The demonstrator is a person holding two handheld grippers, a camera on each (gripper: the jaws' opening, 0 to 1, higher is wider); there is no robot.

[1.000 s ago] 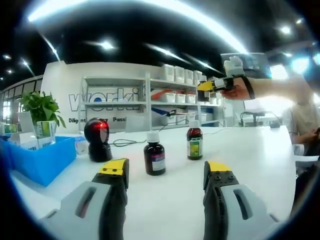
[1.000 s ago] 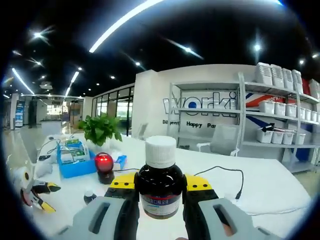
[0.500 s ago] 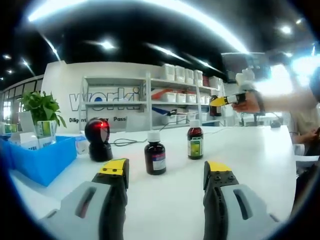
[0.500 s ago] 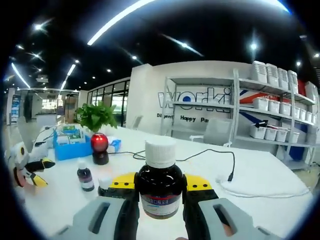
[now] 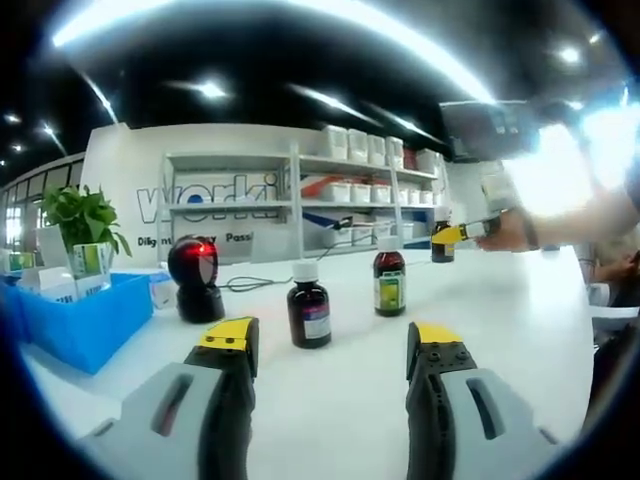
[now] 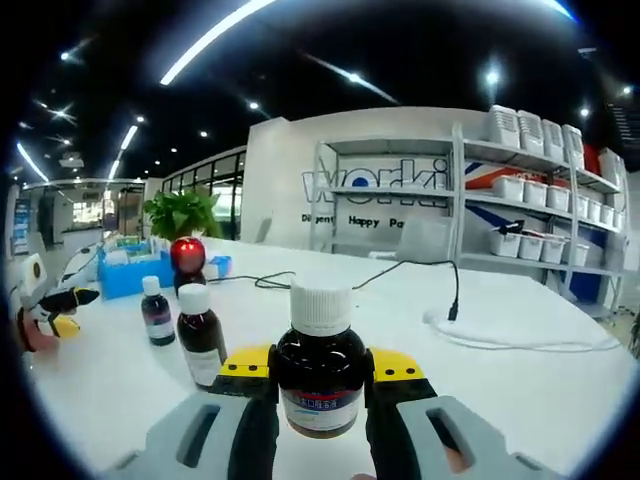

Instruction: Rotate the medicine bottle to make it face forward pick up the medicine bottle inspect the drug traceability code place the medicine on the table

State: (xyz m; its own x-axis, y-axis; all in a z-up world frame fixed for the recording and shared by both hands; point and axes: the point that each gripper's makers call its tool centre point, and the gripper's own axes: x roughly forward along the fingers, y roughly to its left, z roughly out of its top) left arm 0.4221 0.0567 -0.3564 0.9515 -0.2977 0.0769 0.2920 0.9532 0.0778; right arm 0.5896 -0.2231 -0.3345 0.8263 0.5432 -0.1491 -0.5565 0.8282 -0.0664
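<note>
2 bottles point(image 5: 309, 315) stand waiting while your right gripper point(image 6: 320, 372) clamps a third bottle point(image 6: 320, 375) low for placing; left gripper point(image 5: 325, 345) gapes empty.

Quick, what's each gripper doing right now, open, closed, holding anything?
Left gripper: open, holding nothing, jaws apart above the white table.
Right gripper: closed on a brown medicine bottle with a white cap.

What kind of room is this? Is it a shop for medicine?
Probably a showroom or demo space set up like a pharmacy. Medicine bottles stand on a white table beside a red-lit scanner, with shelves of white bins behind.
</note>
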